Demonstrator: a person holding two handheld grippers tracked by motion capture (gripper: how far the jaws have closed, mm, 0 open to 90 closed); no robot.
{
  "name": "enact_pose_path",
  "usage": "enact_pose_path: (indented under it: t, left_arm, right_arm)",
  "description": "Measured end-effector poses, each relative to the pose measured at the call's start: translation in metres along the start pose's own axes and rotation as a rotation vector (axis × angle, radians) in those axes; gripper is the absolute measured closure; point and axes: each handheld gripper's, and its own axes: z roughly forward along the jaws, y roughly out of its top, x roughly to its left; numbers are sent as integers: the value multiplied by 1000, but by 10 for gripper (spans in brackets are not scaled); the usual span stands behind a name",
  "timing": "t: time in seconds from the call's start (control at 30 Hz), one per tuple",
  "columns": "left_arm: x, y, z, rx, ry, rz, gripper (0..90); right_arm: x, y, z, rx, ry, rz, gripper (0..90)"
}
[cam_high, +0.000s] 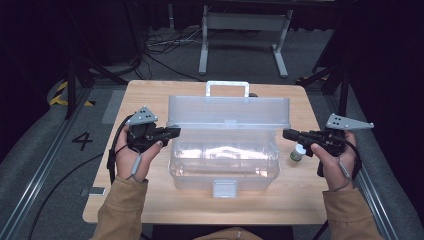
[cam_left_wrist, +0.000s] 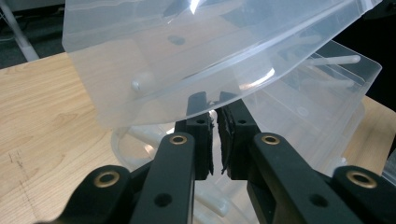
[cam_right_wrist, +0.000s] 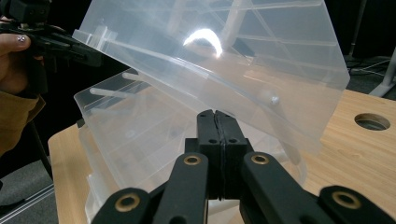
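A clear plastic box (cam_high: 223, 165) stands mid-table with its lid (cam_high: 228, 112) raised about halfway. My left gripper (cam_high: 176, 131) reaches the lid's left end. In the left gripper view its fingertips (cam_left_wrist: 196, 103) meet the lid's lower edge (cam_left_wrist: 154, 109), with only a thin slit between the pads and nothing visible in it. My right gripper (cam_high: 286, 133) is at the lid's right end. Its jaws are pressed together, and the tips (cam_right_wrist: 215, 115) sit just under the lid's edge (cam_right_wrist: 299, 135). I cannot tell whether either gripper pinches the rim.
A small white bottle with a green cap (cam_high: 298, 152) stands on the wooden table (cam_high: 150, 102) just right of the box, under my right gripper. The box's latch (cam_high: 224, 188) faces me and its handle (cam_high: 227, 88) is behind. The table has a round hole (cam_right_wrist: 372, 121).
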Motion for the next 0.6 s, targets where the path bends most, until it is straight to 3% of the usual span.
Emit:
enact_pose_path:
  t: [0.2, 0.33, 0.4, 0.47, 0.6]
  left_arm:
    - [3, 0, 0, -12, 12, -26, 871]
    - [5, 2, 1, -13, 4, -24, 882]
    - [5, 4, 4, -15, -2, -24, 883]
    - [6, 5, 5, -20, -2, -30, 889]
    - [9, 9, 5, -28, -6, -32, 890]
  right_arm:
    - [0, -2, -1, 4, 1, 4, 900]
    - [3, -2, -2, 27, -22, -19, 858]
    - [5, -3, -3, 42, -29, -19, 825]
    - [7, -3, -6, 71, -74, -25, 778]
    - [8, -5, -9, 48, -117, -19, 643]
